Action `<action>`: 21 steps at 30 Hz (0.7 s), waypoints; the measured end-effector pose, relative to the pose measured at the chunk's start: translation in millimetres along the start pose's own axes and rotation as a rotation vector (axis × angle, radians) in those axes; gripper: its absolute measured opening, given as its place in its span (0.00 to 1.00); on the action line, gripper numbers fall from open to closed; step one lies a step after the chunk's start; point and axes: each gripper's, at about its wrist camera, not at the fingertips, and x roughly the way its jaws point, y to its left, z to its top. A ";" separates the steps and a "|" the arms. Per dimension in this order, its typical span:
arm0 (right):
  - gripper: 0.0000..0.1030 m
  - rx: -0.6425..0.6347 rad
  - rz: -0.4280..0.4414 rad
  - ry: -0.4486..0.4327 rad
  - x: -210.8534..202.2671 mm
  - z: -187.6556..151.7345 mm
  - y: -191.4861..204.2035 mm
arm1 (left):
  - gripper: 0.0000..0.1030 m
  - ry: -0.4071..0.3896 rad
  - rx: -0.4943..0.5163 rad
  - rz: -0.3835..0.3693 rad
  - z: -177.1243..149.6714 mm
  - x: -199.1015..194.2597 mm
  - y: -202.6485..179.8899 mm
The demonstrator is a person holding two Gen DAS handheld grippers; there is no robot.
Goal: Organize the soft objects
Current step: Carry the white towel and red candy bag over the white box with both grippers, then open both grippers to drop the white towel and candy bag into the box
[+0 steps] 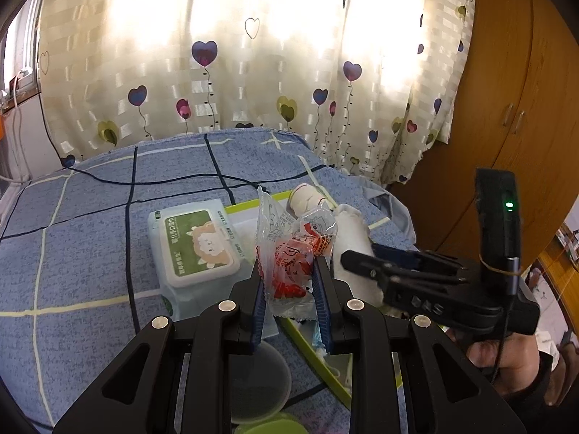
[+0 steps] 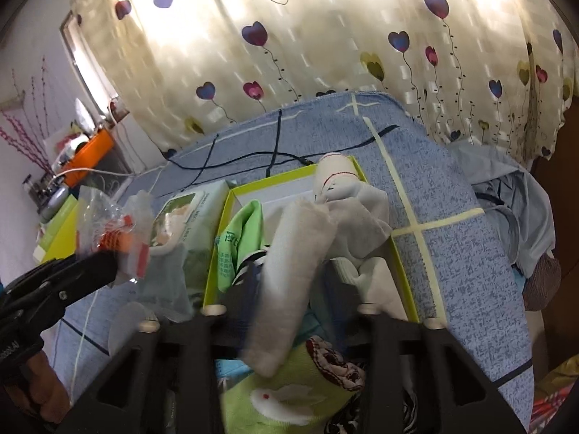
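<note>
My left gripper is shut on a clear plastic packet with red print and holds it above the bed; the packet also shows in the right wrist view. My right gripper is shut on a rolled white cloth over the yellow-green box. The box holds white socks, a green packet and other soft items. A wet-wipes pack lies on the blue bedsheet left of the box.
A green cloth with a white rabbit lies near the bottom of the right wrist view. A black cable crosses the bed. A heart-print curtain hangs behind, a wooden wardrobe stands right, and crumpled blue clothing lies at right.
</note>
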 end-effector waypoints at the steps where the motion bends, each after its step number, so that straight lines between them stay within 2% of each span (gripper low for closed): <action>1: 0.57 0.000 0.009 -0.017 -4.1 -0.1 0.3 | 0.25 0.002 0.002 -0.001 0.6 1.2 0.4; 7: 0.58 0.000 0.011 -0.113 -34.7 3.8 -0.6 | 0.25 0.025 0.010 -0.021 6.1 13.5 -5.9; 17: 0.58 0.033 0.004 -0.148 -53.4 -1.6 -16.8 | 0.26 0.094 0.012 -0.063 18.4 54.3 -16.3; 19: 0.58 0.043 -0.001 -0.151 -54.6 -2.5 -21.0 | 0.29 0.120 0.022 -0.080 19.0 64.8 -17.8; 21: 0.58 0.047 -0.003 -0.152 -55.3 -3.0 -24.2 | 0.43 0.153 0.028 -0.084 16.6 73.7 -19.0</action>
